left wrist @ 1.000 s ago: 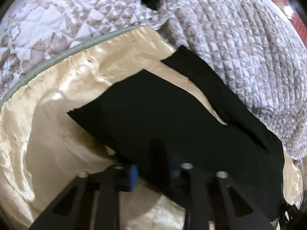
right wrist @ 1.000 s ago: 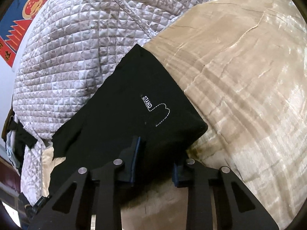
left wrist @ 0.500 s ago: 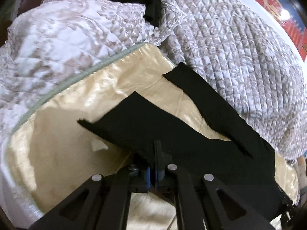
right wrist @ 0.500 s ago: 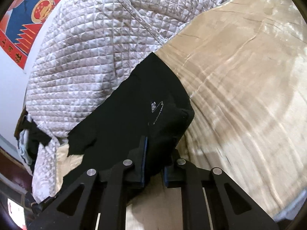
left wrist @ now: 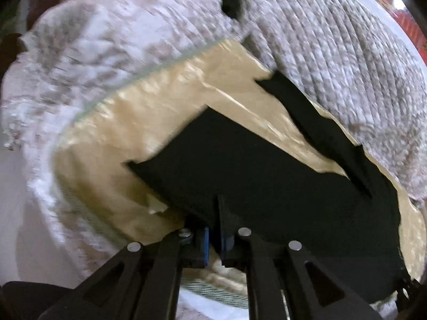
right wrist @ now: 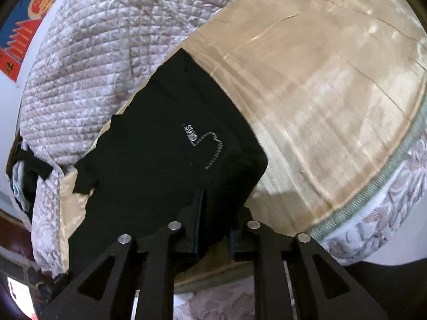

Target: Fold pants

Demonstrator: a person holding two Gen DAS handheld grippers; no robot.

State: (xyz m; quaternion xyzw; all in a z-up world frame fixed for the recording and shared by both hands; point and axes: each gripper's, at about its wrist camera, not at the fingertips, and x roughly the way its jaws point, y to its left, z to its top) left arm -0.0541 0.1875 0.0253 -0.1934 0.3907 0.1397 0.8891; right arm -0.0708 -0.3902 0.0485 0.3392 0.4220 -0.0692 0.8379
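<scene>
Black pants lie spread on a gold satin bed cover. In the left wrist view my left gripper is shut on the near edge of the pants and lifts it off the cover; two legs run away to the upper right. In the right wrist view my right gripper is shut on the near edge of the pants, beside the white stitched logo. The fabric bunches between its fingers.
A quilted beige-and-white blanket is heaped behind the pants, also in the right wrist view. The bed's patterned edge curves at the right. Dark clothes lie at far left. A red and blue poster hangs on the wall.
Both grippers closed on the near edge of the pants and pulled back and up. The pants edge lifted and the bed's side came into view.
</scene>
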